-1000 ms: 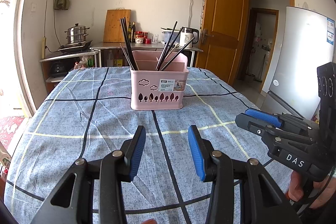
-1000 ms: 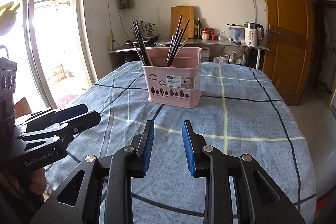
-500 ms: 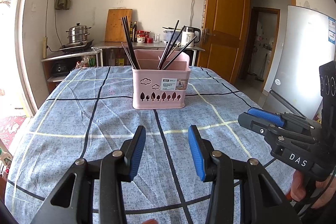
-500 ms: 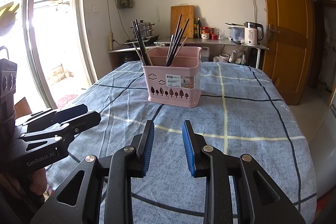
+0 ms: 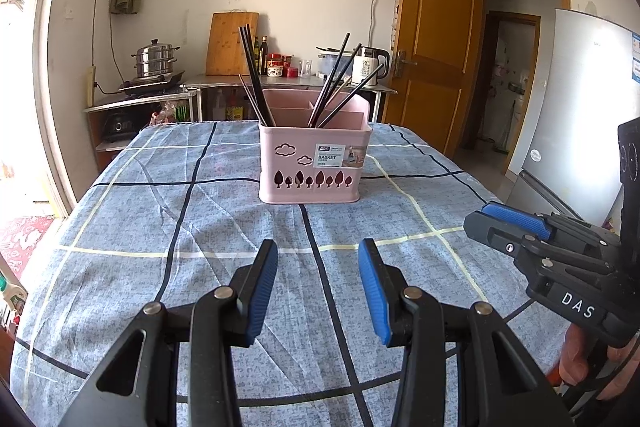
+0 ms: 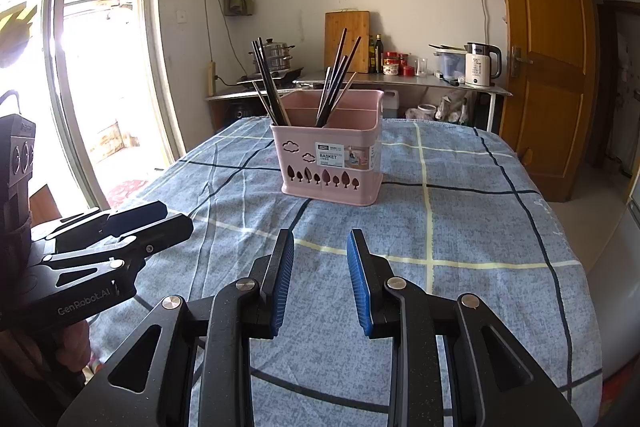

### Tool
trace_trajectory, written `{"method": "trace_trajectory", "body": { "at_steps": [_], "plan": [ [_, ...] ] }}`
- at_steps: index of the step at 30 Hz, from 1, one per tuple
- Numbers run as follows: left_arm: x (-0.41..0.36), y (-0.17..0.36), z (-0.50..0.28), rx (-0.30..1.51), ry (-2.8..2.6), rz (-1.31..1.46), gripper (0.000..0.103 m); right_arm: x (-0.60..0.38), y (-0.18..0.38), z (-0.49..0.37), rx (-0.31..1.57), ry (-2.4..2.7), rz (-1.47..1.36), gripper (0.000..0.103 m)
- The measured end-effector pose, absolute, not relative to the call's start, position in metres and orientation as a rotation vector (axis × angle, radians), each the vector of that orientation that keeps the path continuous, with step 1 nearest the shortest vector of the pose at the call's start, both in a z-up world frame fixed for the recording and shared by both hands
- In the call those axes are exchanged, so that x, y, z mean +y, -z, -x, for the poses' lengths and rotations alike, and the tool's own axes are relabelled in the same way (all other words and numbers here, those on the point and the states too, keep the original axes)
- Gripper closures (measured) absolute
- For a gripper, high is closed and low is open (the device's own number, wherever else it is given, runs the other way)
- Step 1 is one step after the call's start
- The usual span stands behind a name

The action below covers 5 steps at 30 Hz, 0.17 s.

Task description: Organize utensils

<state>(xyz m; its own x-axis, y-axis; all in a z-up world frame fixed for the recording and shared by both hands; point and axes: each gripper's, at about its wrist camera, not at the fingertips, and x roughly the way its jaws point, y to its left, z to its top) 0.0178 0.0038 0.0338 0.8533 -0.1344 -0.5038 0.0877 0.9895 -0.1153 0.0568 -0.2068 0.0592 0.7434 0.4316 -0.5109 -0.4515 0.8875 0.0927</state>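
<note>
One pink basket (image 5: pixel 314 163) stands on the blue checked tablecloth (image 5: pixel 160 227), at twelve o'clock from both grippers and well apart from them. It has divided compartments; two bunches of dark chopsticks stand in it, one leaning left at the left end (image 5: pixel 254 75), one fanned to the right nearer the middle (image 5: pixel 340 83), the exact count too fine to tell. The left gripper (image 5: pixel 318 287) and the right gripper (image 6: pixel 320 279) both hover over the cloth with jaws parted and nothing between them. Nothing lies between them and the basket. Behind, at twelve o'clock, a counter holds a steamer pot (image 5: pixel 154 61), cutting board (image 5: pixel 230 43) and kettle (image 5: pixel 368 67).
</note>
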Motion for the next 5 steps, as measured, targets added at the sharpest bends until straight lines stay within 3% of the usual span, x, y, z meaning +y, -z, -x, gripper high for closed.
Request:
{"method": "trace_trajectory", "body": {
  "at_steps": [5],
  "plan": [
    [0.0055,-0.0332,-0.0186,0.539,0.11,0.096,0.059,-0.2072,-0.0603,-0.0566,0.55,-0.482,0.036,0.075]
  ]
}}
